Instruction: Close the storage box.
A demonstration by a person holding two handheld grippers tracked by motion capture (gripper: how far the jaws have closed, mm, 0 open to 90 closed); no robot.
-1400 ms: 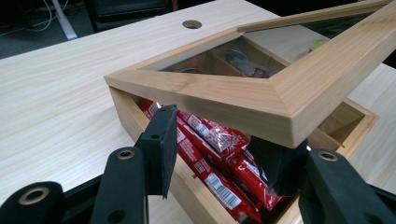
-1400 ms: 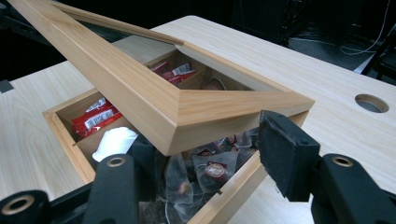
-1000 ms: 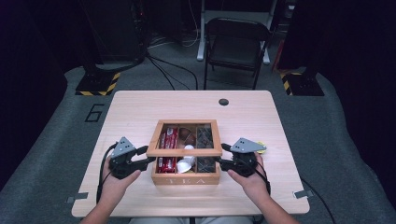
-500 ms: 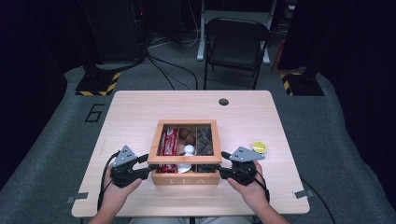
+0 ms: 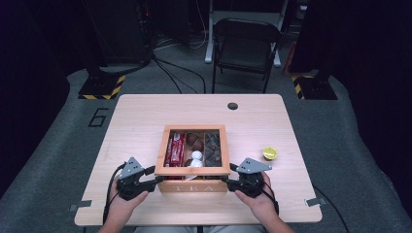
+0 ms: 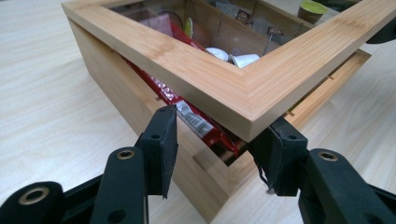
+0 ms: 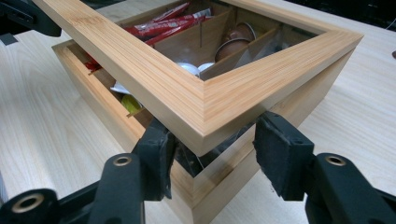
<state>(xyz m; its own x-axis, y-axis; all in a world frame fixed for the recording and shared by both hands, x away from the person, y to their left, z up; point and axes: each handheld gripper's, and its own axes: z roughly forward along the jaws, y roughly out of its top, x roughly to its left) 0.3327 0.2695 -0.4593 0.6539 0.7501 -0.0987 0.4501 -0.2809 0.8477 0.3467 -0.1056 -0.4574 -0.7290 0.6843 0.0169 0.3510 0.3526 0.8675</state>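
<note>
While both my hands have drawn back toward me since a second ago, I am now keeping my left gripper (image 5: 156,181) and right gripper (image 5: 227,180) at the near corners of the wooden tea box (image 5: 194,186), which sits mid-table. The framed lid (image 6: 219,84) is lifting, tilted above the box body with a gap showing. Each gripper's jaws are standing wide, straddling a lid corner. A yellow capsule (image 5: 269,153) is lying on the table (image 5: 141,116), right of the box.
</note>
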